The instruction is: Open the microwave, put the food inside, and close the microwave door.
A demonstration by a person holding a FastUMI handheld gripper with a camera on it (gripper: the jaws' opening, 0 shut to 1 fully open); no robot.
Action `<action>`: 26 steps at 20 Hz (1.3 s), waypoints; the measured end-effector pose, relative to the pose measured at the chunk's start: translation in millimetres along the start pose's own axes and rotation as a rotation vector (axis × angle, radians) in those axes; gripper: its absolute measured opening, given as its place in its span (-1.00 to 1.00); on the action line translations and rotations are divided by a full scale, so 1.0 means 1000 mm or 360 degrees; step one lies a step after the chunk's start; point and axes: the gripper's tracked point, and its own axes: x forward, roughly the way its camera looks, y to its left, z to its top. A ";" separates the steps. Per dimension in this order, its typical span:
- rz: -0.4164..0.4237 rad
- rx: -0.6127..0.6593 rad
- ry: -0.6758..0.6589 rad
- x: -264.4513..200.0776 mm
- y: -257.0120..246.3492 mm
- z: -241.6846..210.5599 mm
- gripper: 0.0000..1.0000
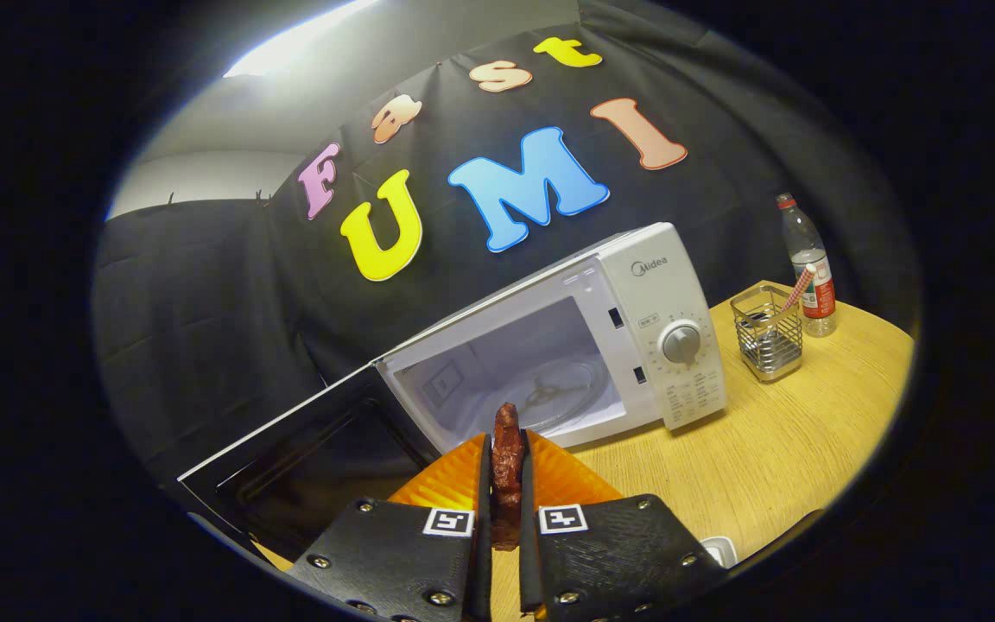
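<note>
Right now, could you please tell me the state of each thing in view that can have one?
microwave: standing on the table, cavity empty, turntable bare
microwave door: swung fully open
hand-held gripper: shut on the food
food: pinched upright between the fingers, just outside the cavity
bottle: upright, capped
wire holder: upright, one straw inside
</note>
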 end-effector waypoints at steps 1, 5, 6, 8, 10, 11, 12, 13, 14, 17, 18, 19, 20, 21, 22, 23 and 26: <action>-0.0010 -0.0004 -0.0014 0.009 0.002 0.000 -0.74; -0.0077 -0.0102 -0.0061 0.055 0.012 0.000 -0.74; -0.0101 -0.0147 -0.0069 0.065 0.012 0.000 -0.74; -0.0144 -0.0240 -0.0099 0.083 0.014 -0.001 -0.74; -0.0187 -0.0306 -0.0141 0.101 0.013 0.000 -0.74; -0.0200 -0.0314 -0.0145 0.108 0.012 -0.001 -0.74; -0.0216 -0.0319 -0.0154 0.116 0.013 -0.002 -0.74; -0.0240 -0.0329 -0.0171 0.124 0.012 -0.001 -0.75; -0.0269 -0.0347 -0.0194 0.131 0.011 0.001 -0.74; -0.0309 -0.0401 -0.0209 0.156 0.016 -0.002 -0.74; -0.0319 -0.0395 -0.0229 0.162 0.016 0.000 -0.75; -0.0328 -0.0377 -0.0255 0.170 0.017 0.003 -0.75; -0.0331 -0.0370 -0.0258 0.181 0.018 0.004 -0.75; -0.0338 -0.0371 -0.0258 0.190 0.019 0.004 -0.75; -0.0346 -0.0370 -0.0262 0.198 0.019 0.004 -0.75; -0.0337 -0.0354 -0.0267 0.205 0.020 0.004 -0.75; -0.0334 -0.0326 -0.0241 0.227 0.018 -0.005 -0.75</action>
